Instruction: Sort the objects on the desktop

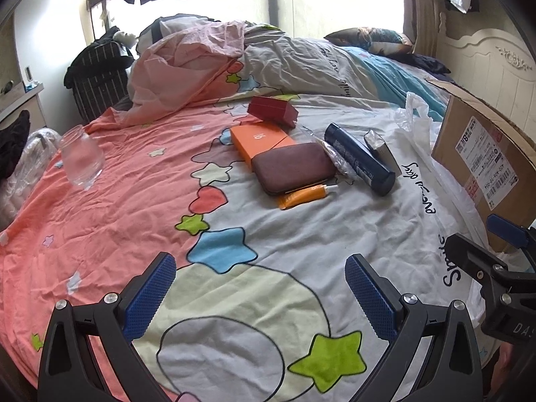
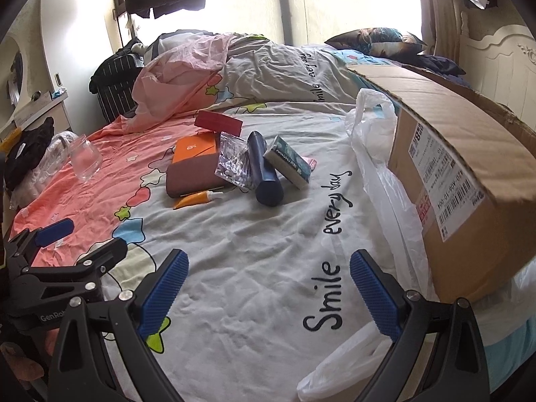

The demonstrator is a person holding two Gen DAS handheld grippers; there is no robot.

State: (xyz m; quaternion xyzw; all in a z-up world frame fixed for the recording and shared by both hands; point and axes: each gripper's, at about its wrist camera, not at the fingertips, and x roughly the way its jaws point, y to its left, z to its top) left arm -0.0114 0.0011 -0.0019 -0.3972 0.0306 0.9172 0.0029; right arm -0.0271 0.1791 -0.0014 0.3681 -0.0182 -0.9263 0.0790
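A cluster of objects lies mid-bed: a red box (image 1: 273, 111), an orange box (image 1: 258, 140), a maroon zip case (image 1: 293, 167), an orange tube (image 1: 305, 196), a dark blue bottle (image 1: 360, 159), a shiny clear bag (image 2: 232, 162) and a tissue pack (image 2: 289, 164). A glass jar (image 1: 81, 158) stands apart at the left. My left gripper (image 1: 259, 288) is open and empty, well short of the cluster. My right gripper (image 2: 268, 284) is open and empty too, hovering over the sheet; it shows in the left wrist view (image 1: 502, 258).
A cardboard box (image 2: 459, 174) stands at the right on the bed, with a white plastic bag (image 2: 378, 154) beside it. A rumpled duvet (image 1: 268, 57) and pillow (image 2: 375, 42) lie behind. A striped suitcase (image 1: 97, 77) stands beyond the bed's left edge.
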